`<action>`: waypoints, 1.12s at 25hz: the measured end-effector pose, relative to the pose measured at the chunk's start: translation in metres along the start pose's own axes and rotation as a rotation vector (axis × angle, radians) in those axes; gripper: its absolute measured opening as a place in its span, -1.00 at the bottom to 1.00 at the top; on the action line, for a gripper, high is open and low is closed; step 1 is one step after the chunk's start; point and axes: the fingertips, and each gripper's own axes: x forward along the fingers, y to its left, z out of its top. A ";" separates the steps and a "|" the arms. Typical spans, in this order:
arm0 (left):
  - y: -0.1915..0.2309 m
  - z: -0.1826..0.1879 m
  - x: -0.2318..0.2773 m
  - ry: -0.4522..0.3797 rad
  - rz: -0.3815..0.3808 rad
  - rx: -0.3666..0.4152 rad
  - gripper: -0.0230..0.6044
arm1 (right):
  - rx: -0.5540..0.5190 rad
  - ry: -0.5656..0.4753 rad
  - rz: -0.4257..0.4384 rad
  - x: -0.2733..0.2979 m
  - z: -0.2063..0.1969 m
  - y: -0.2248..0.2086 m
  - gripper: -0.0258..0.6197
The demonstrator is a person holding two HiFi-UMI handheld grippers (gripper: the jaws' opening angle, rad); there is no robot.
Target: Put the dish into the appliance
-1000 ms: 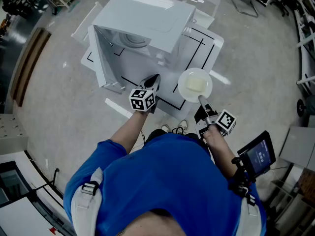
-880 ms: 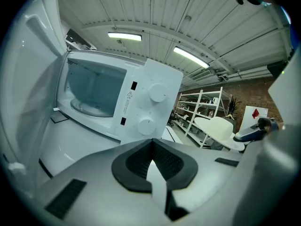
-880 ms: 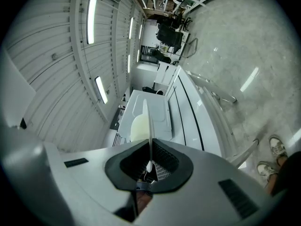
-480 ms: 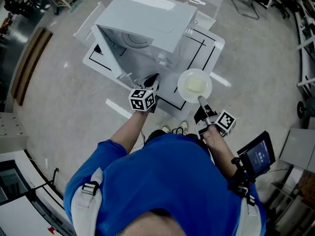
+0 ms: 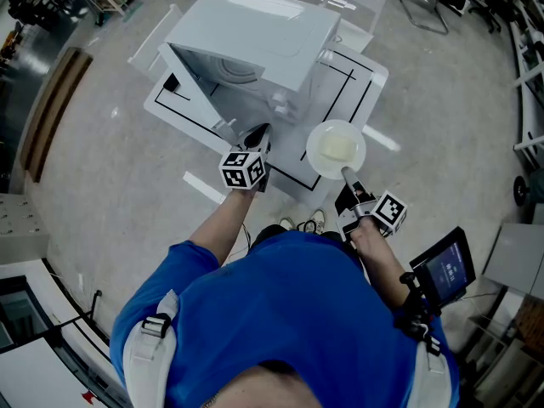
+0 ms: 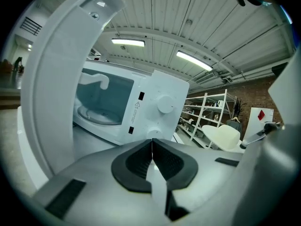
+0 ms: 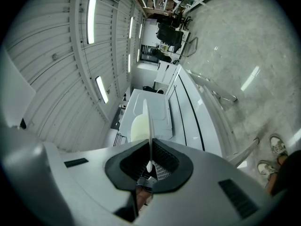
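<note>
Clamps the dish (image 5: 337, 149) by its rim in the right claw (image 5: 347, 179), left claw (image 5: 257, 134) closed, empty, beside the open appliance door (image 5: 200, 92); risks slipping or clipping that door.

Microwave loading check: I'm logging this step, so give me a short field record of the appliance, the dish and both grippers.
appliance: white microwave
door: open
cavity: only the turntable shows, no dish inside
dish: pale plate, held outside the microwave
right gripper: jaws shut on the plate's rim
left gripper: jaws together, nothing between them, beside the door
</note>
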 end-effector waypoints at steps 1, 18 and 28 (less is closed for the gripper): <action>0.001 0.001 0.000 -0.001 0.006 -0.002 -0.91 | 0.009 0.006 0.002 0.001 -0.002 0.004 -0.89; 0.032 0.008 -0.011 -0.027 0.149 -0.052 -0.91 | 0.009 0.124 0.015 0.019 -0.004 -0.008 -0.89; 0.047 0.003 -0.047 -0.044 0.252 -0.069 -0.91 | -0.011 0.239 0.046 0.025 -0.025 -0.001 -0.89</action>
